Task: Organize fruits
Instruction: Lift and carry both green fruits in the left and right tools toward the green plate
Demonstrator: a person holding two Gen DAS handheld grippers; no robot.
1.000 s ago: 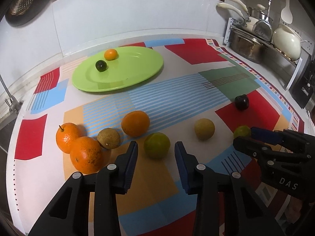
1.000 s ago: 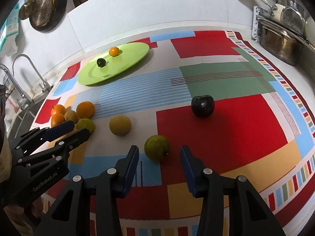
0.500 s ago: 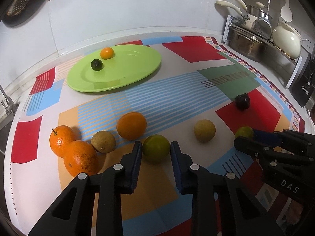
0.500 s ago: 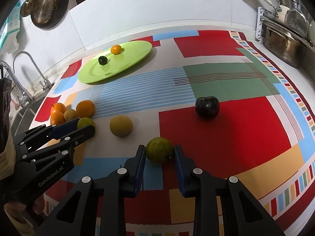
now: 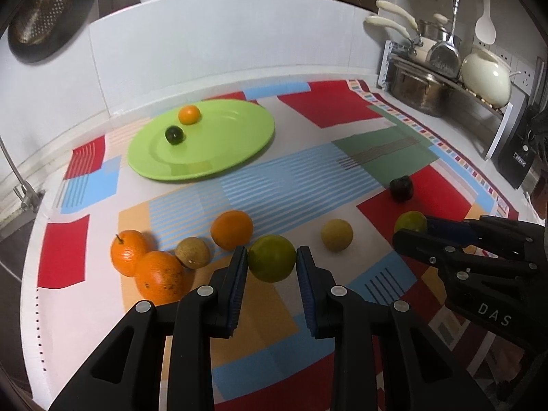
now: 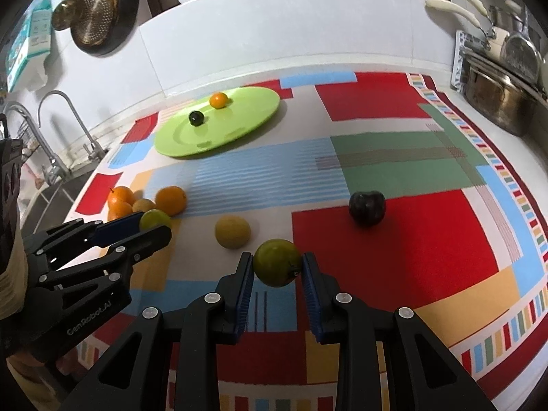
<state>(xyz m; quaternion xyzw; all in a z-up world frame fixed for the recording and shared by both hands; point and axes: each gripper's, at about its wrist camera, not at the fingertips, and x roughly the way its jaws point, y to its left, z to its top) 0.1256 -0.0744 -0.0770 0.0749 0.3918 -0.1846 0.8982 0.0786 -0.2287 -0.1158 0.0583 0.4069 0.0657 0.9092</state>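
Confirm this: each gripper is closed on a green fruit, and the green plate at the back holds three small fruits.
Not quite. The green plate holds two fruits, a small orange one and a dark one, as the left wrist view shows. The left gripper and right gripper each do grip a green fruit.

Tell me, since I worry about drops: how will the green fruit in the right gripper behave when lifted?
The green fruit is round and smooth, so it may slip or pivot between the right gripper pads. It looks firm, unlikely to squash. Released on the flat tablecloth, it would probably roll.
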